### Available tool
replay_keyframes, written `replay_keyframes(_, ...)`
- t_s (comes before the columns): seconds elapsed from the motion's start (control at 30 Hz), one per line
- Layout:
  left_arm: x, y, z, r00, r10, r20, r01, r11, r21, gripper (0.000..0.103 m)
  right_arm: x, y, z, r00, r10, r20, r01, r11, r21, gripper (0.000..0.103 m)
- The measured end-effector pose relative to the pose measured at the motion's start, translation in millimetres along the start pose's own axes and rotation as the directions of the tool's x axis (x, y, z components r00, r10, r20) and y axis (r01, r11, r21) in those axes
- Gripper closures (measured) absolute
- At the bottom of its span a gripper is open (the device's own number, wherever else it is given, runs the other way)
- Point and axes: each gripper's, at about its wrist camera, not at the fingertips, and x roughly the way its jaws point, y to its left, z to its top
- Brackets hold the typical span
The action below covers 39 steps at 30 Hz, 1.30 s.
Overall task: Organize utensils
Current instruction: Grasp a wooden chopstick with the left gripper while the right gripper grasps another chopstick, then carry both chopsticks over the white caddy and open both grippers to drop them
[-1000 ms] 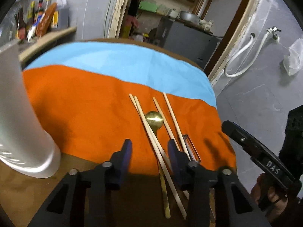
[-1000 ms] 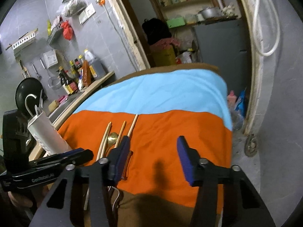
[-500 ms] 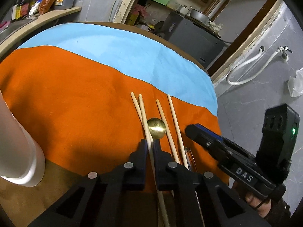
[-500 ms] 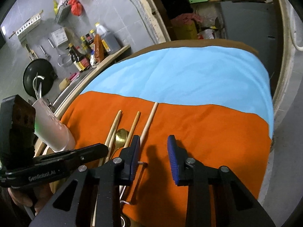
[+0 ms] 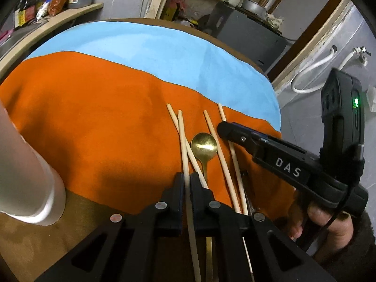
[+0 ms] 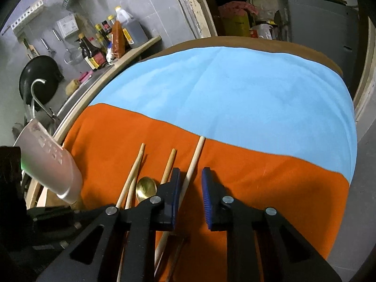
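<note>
Clenching one pale wooden chopstick (image 5: 182, 145) on the orange cloth (image 5: 94, 122), left hand-held gripper (image 5: 187, 188) aligned with its 6-to-12 o'clock axis; right hand-held gripper (image 6: 190, 195) released, straddling another chopstick (image 6: 191, 164) at 11 o'clock.

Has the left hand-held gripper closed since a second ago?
Yes. The left hand-held gripper was open astride the chopsticks; now its fingers pinch one chopstick beside the gold spoon.

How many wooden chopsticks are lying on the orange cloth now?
4. Two cross each other left of the gold spoon: one is clamped in the left gripper, the other lies under it. Two lie right of the spoon. More may be hidden under the grippers.
</note>
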Motion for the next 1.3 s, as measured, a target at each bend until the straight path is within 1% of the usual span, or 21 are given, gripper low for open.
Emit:
replay_keyframes(0.2,4.0,0.0,7.1,0.999,0.003,-0.033,-0.003,1.000,0.003,0.095,5.3,8.5,9.4,0.997,-0.059,-0.056,0.057,0.998,-0.037,0.087)
replay_keyframes(0.3,3.7,-5.5,6.9,0.999,0.015,-0.029,-0.014,1.000,0.011,0.097,7.0,15.1,15.0,0.993,-0.088,-0.082,0.083,0.995,-0.059,0.087)
replay_keyframes(0.37,-1.0,-7.1,2.0,1.000,0.015,-0.012,-0.015,1.000,0.018,0.098,5.4,15.5,15.0,0.991,-0.103,-0.083,0.099,0.994,-0.050,0.093)
replay_keyframes(0.4,-1.5,-6.6,1.6,1.000,0.011,-0.010,-0.011,1.000,0.020,0.098,3.1,13.1,14.5,0.993,-0.083,-0.081,0.082,0.996,-0.022,0.094)
replay_keyframes(0.47,-9.9,-5.8,-2.5,1.000,-0.005,0.016,0.005,1.000,0.026,0.098,-4.2,6.3,11.2,0.998,-0.024,-0.058,0.027,0.998,0.051,0.095)
replay_keyframes(0.5,-15.5,-4.8,-4.1,0.999,-0.017,0.034,0.016,0.999,0.031,0.098,-9.4,4.3,7.8,0.999,-0.015,-0.040,0.018,0.997,0.077,0.096)
replay_keyframes(0.6,-35.1,-2.6,-8.0,0.994,-0.055,0.098,0.052,0.998,0.040,0.098,-35.0,1.9,-2.7,0.997,0.018,0.069,-0.028,0.990,0.141,0.097)
replay_keyframes(0.67,-48.9,-1.0,-10.3,0.988,-0.070,0.138,0.064,0.997,0.051,0.098,-57.2,3.6,-10.0,0.986,0.043,0.162,-0.072,0.982,0.176,0.097)
replay_keyframes(0.7,-53.8,0.5,-10.8,0.985,-0.075,0.152,0.068,0.996,0.054,0.098,-64.8,4.2,-13.0,0.981,0.042,0.189,-0.077,0.980,0.182,0.098)
replay_keyframes(0.73,-64.2,2.6,-11.8,0.979,-0.089,0.181,0.080,0.995,0.056,0.098,-75.2,7.6,-16.7,0.974,0.039,0.224,-0.082,0.979,0.187,0.098)
replay_keyframes(0.8,-80.2,7.9,-12.2,0.970,-0.113,0.215,0.105,0.993,0.049,0.098,-91.9,13.4,-24.1,0.960,0.025,0.280,-0.080,0.979,0.190,0.098)
replay_keyframes(0.87,-96.4,14.1,-9.9,0.959,-0.140,0.246,0.131,0.990,0.051,0.098,-110.8,19.9,-33.7,0.944,-0.006,0.331,-0.060,0.981,0.187,0.098)
replay_keyframes(0.97,-120.5,18.6,-6.7,0.942,-0.166,0.291,0.148,0.986,0.083,0.098,-137.3,34.3,-41.6,0.917,-0.062,0.395,-0.015,0.982,0.189,0.099)
replay_keyframes(1.03,-134.4,22.3,-3.4,0.932,-0.186,0.312,0.163,0.982,0.100,0.098,-155.7,47.9,-43.9,0.896,-0.100,0.432,0.017,0.981,0.192,0.099)
replay_keyframes(1.07,-140.7,26.1,-1.0,0.927,-0.196,0.320,0.171,0.980,0.105,0.098,-162.2,52.4,-42.9,0.890,-0.115,0.442,0.032,0.981,0.192,0.099)
replay_keyframes(1.13,-157.3,34.9,7.1,0.914,-0.224,0.339,0.196,0.974,0.115,0.098,-179.2,67.3,-40.8,0.870,-0.157,0.468,0.073,0.979,0.192,0.099)
replay_keyframes(1.2,-170.2,41.1,16.8,0.899,-0.247,0.361,0.217,0.968,0.123,0.098,-192.9,78.7,-36.7,0.854,-0.177,0.488,0.088,0.976,0.200,0.099)
replay_keyframes(1.3,-189.0,54.5,27.8,0.879,-0.276,0.389,0.244,0.961,0.130,0.098,-210.2,99.4,-30.4,0.829,-0.190,0.526,0.088,0.973,0.213,0.099)
